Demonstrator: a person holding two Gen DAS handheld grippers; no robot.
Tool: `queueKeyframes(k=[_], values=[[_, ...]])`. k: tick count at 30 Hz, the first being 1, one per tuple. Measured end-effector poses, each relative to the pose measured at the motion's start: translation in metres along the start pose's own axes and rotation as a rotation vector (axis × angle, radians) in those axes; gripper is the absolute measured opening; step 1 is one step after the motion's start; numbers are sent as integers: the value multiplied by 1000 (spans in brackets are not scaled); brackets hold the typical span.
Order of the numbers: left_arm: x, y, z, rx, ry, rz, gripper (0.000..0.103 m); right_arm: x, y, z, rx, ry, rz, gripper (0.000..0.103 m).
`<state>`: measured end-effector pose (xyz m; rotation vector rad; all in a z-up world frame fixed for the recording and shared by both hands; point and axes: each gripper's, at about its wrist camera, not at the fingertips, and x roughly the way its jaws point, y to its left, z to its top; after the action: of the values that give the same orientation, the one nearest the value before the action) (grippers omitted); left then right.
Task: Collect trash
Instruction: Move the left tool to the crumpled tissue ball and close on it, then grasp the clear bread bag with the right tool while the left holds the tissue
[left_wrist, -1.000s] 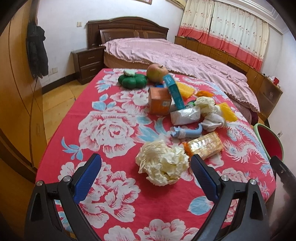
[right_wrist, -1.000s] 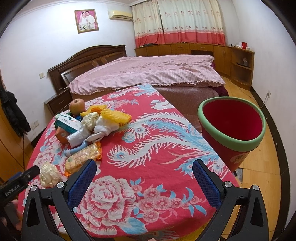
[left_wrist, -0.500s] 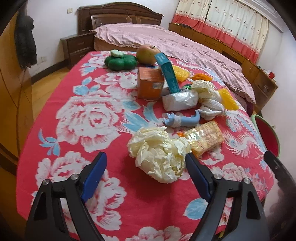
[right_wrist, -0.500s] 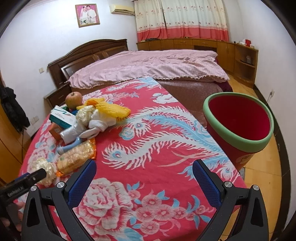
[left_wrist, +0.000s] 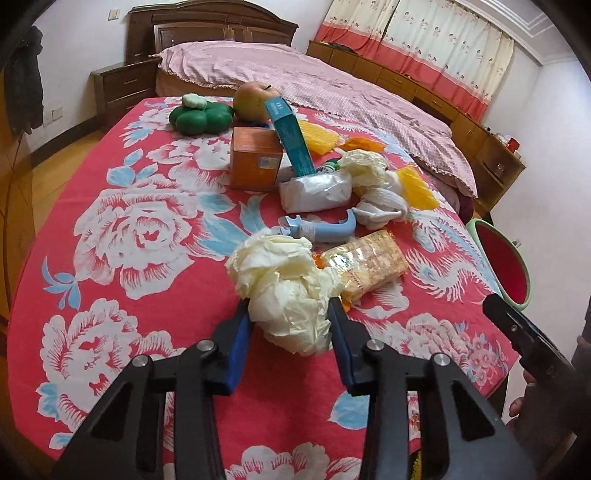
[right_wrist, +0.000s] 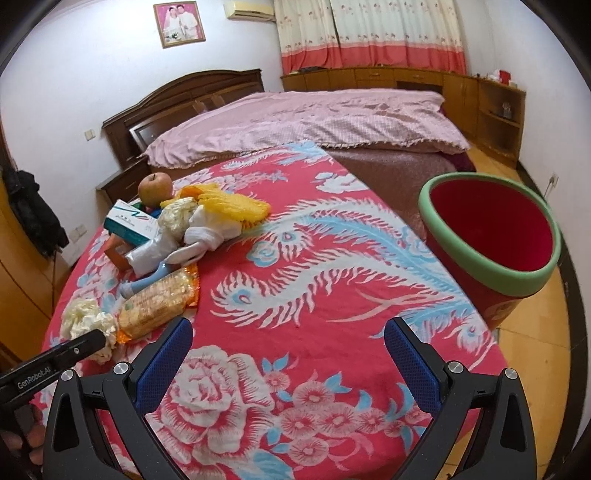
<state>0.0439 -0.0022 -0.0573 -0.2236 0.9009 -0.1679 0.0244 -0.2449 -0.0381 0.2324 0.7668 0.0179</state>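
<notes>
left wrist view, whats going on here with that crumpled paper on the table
A person is clearing trash off a table with a red floral cloth, one handheld gripper in each hand. The left gripper has its blue fingers pressed against both sides of the crumpled paper ball, which sits on the cloth beside a cracker packet. The right gripper is open and holds nothing, above the cloth. The red bin stands at the table's edge, with no trash visible inside.

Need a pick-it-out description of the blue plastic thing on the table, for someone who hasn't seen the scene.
On the red floral tablecloth, find the trash pile near the far end. The blue plastic piece lies flat at its near edge, between the white wrapped packet and the crumpled cream paper ball. It's the only pale-blue, curved hard item.
</notes>
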Motion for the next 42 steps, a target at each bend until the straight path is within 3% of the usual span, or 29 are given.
queueKeyframes(k=[10,18,23,30,38,42], values=[[-26,13,12,18,-91,70,39,13,24,13,-60,59,100,103],[-34,43,26,-10,-123,153,39,49,70,20,-201,138,148,103],[-33,57,31,-34,-129,159,39,67,100,17,-272,180,182,103],[-25,68,28,-62,-109,144,39,83,125,13,-372,175,116,103],[-21,69,26,-59,-99,133,39,97,124,10,-364,199,101,102],[-21,67,25,-58,-102,127,39,93,121,11,-353,189,104,88]])
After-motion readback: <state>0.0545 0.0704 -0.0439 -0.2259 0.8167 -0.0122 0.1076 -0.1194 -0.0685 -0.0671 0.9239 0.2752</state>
